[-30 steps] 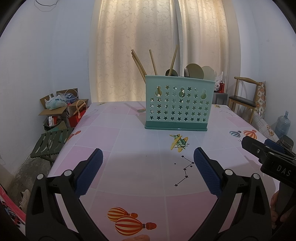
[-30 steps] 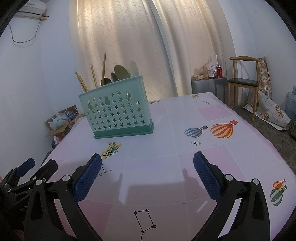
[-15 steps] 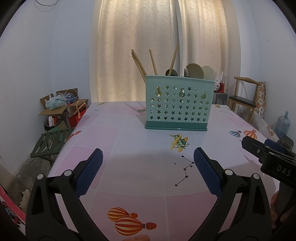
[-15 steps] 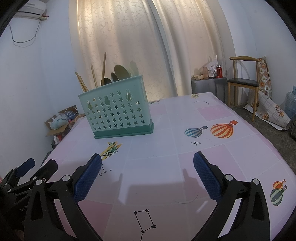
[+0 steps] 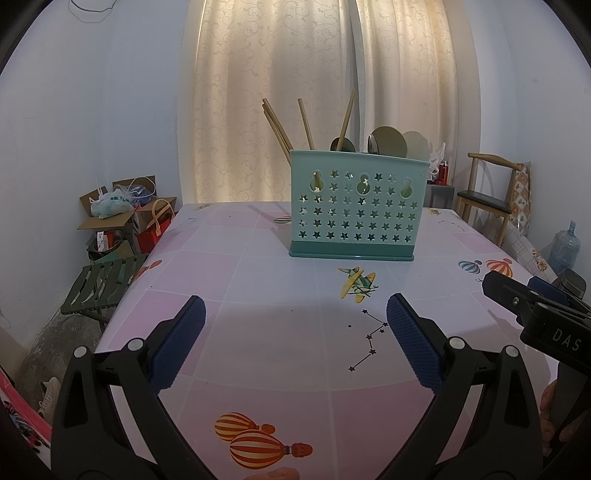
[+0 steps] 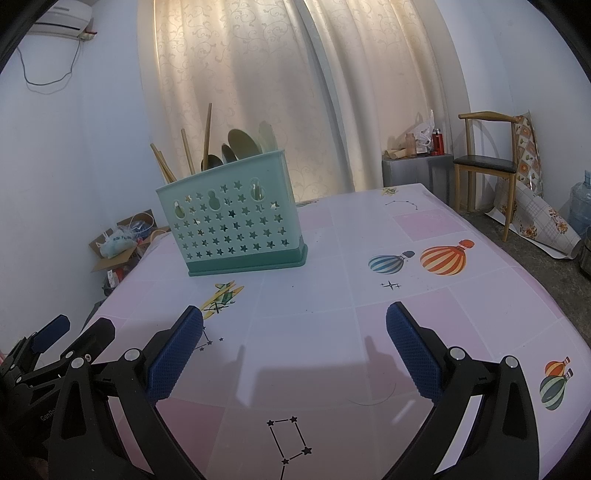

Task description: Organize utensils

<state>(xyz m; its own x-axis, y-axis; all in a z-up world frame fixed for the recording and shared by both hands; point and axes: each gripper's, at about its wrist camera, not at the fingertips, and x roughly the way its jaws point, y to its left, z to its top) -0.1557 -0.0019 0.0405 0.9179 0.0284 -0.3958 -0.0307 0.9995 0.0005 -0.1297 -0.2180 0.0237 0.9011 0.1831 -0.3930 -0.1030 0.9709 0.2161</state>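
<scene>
Your left gripper (image 5: 293, 325) and right gripper (image 6: 293, 336) both hang spread and empty over the table (image 5: 266, 332); the utensils (image 5: 388, 142) stand in the teal holder (image 5: 354, 210) ahead, so sorting looks done: nothing loose to fetch

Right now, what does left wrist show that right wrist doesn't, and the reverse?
Left wrist only: a green slatted folding stool on the floor beside the table's left edge, and a pale shoe.
Right wrist only: the wall air conditioner and a grey cabinet holding bottles.
Both: the teal utensil caddy with chopsticks and spoons, the wooden chair, cardboard boxes, and both grippers open, holding nothing.
</scene>
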